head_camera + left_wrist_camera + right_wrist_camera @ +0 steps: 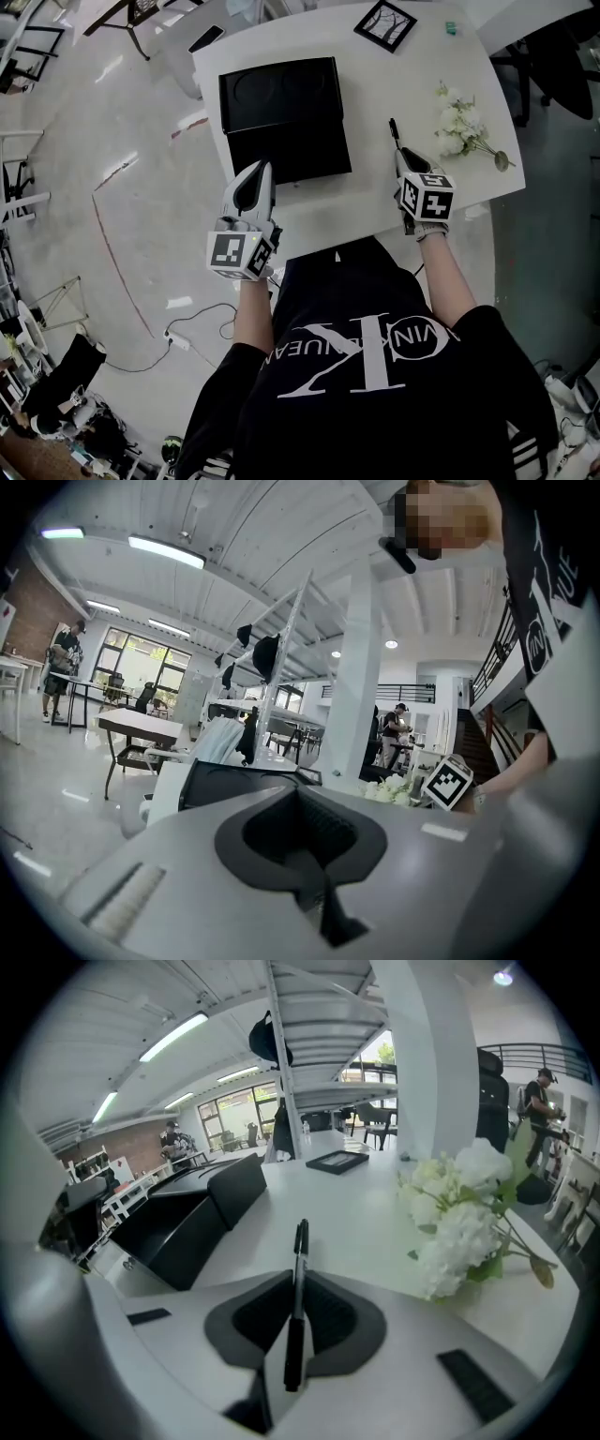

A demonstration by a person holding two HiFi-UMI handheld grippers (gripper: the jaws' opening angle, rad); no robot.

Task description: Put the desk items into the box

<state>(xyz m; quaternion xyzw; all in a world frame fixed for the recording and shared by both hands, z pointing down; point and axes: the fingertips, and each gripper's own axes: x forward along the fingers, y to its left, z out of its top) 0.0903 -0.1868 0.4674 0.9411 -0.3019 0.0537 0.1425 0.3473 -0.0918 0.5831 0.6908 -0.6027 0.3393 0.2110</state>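
Table (pixel 441 75), white, carries a black box (pixel 286 141) with its lid laid open on the far side; the inside looks bare as far as the head view shows. Both bare forearms reach forward from the body over the table's near edge, roughly parallel, one to each side of the box. Left gripper (pixel 258 178) hangs over the box's near left corner, pointing away from the person and across the box; its jaws are pressed together with nothing between them. Right gripper (pixel 401 161) sits to the right of the box, apart from it, low over the tabletop and also aimed away; its jaws are clamped on a black pen (pixel 394 133), which lies along the line of the jaws with its tip sticking out ahead. White flowers (pixel 462 127) lie on the table farther right of the box, beyond the right gripper. A black picture frame (pixel 385 24) lies flat past the box's far right corner. The pen is outside the box, off its right side.
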